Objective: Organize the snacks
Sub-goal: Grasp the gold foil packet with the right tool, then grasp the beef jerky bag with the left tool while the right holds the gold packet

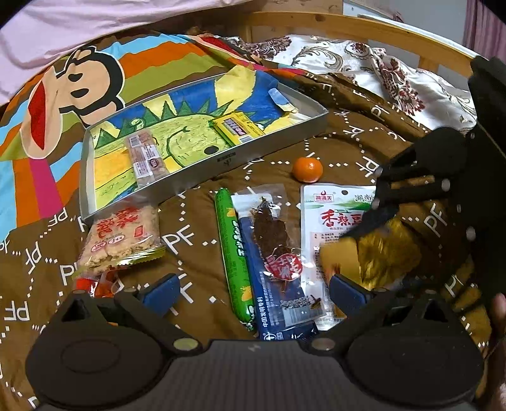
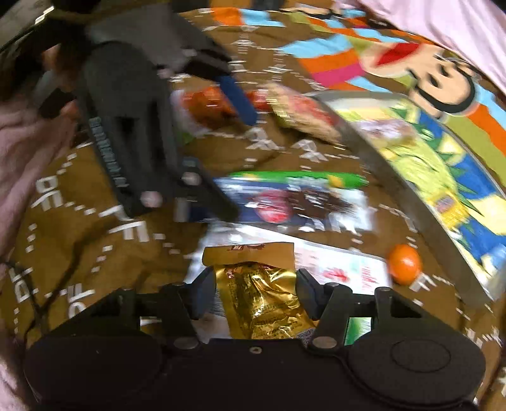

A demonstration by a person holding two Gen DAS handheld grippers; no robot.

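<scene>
A gold foil snack packet [image 2: 256, 284] lies on a white packet [image 1: 335, 215], and my right gripper [image 2: 256, 294] is shut on it, one pad on each side. My left gripper [image 1: 253, 294] hangs open over a green sausage stick [image 1: 234, 253] and a blue jerky packet [image 1: 278, 291], touching neither. The metal tray [image 1: 221, 159] with its cartoon lining holds a clear-wrapped bar [image 1: 145, 155] and a yellow packet [image 1: 237, 126]. A rice cracker packet [image 1: 123, 237] and a red packet [image 1: 95, 284] lie by the tray's near corner. A mandarin [image 1: 307, 169] sits in front of the tray.
Everything rests on a brown bed cover [image 1: 189, 240] printed with white letters. A striped cartoon-monkey quilt [image 1: 79, 82] lies behind the tray, a floral cloth [image 1: 363, 63] and a wooden bed rail [image 1: 316, 22] beyond. A pink sleeve [image 2: 22, 151] shows at the left.
</scene>
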